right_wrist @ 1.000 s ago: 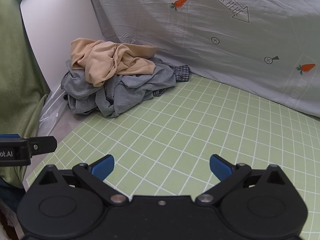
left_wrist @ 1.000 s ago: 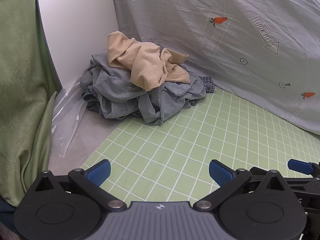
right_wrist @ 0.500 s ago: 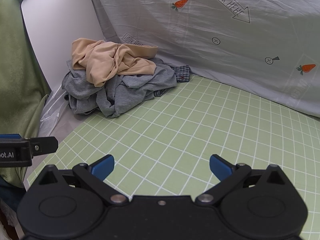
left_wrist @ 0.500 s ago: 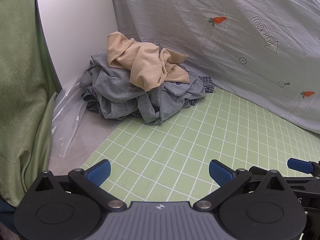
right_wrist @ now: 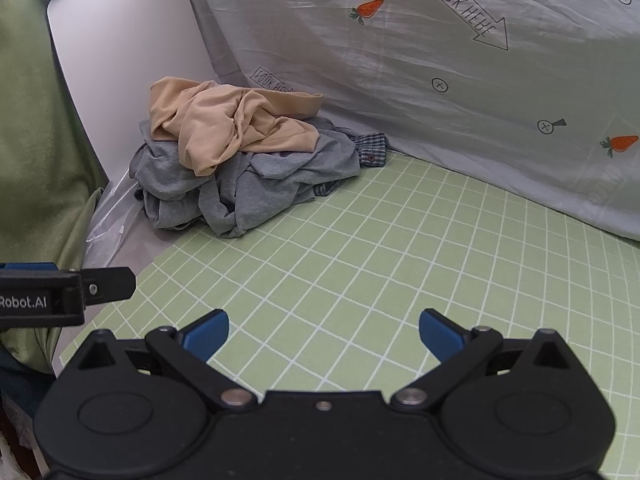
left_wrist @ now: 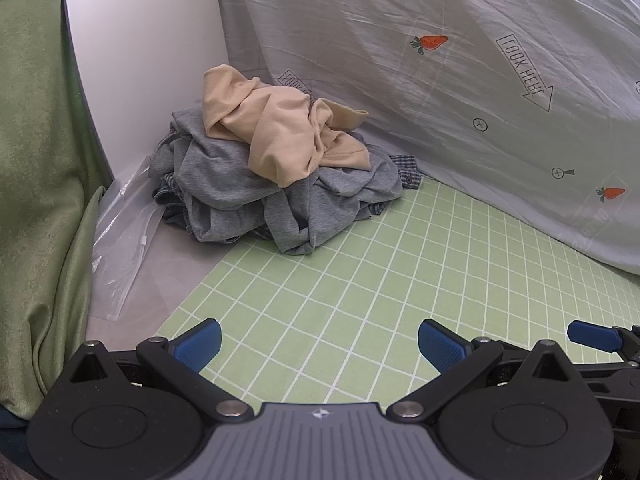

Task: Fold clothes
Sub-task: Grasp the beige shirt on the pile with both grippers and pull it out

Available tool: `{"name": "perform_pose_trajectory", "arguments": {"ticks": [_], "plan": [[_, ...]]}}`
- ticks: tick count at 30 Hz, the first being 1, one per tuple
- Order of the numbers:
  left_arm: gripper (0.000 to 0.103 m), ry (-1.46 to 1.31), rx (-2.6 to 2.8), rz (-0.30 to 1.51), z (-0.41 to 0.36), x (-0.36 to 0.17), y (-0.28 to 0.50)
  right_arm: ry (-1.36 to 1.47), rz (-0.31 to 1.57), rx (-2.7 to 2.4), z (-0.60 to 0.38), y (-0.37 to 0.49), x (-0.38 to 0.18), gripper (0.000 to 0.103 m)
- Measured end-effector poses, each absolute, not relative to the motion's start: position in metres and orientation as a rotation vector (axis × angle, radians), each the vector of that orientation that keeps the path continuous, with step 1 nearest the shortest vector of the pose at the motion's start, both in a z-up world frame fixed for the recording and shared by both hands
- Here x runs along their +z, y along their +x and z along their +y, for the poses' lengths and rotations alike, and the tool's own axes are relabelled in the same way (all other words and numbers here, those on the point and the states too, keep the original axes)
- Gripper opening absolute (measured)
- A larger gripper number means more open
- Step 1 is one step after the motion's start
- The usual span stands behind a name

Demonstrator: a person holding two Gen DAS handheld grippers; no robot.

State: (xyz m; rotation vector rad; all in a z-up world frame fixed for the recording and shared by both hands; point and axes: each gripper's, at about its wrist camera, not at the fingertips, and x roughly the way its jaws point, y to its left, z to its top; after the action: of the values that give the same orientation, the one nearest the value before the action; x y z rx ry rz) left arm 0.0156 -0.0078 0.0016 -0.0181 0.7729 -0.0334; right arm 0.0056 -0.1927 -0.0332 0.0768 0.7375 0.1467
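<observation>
A pile of crumpled clothes lies in the far left corner of the green checked mat. A beige garment sits on top of grey garments, with a checked shirt cuff poking out on the right. The same beige garment and grey garments show in the right wrist view. My left gripper is open and empty, low over the mat, well short of the pile. My right gripper is open and empty too, beside the left one.
A grey sheet with carrot prints hangs behind the mat. A white panel stands behind the pile. A green curtain hangs on the left. A clear plastic bag lies left of the pile.
Both grippers have drifted very slightly; the pile and everything else stay as they were.
</observation>
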Motion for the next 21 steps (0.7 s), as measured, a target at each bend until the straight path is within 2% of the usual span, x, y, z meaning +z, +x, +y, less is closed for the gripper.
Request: {"name": "perform_pose_trajectory", "arguments": {"ticks": [8, 15, 21], "plan": [[0.103, -0.01, -0.02, 0.77, -0.006, 0.006, 0.048, 0.065, 0.72, 0.159, -0.191, 0.04, -0.024, 0.103], [0.103, -0.055, 0.042, 0.762, 0.026, 0.016, 0.114, 0.049, 0.686, 0.204, -0.168, 0.105, -0.01, 0.102], [0.102, -0.091, 0.128, 0.738, 0.063, 0.03, 0.195, 0.032, 0.668, 0.262, -0.128, 0.185, -0.005, 0.093]]}}
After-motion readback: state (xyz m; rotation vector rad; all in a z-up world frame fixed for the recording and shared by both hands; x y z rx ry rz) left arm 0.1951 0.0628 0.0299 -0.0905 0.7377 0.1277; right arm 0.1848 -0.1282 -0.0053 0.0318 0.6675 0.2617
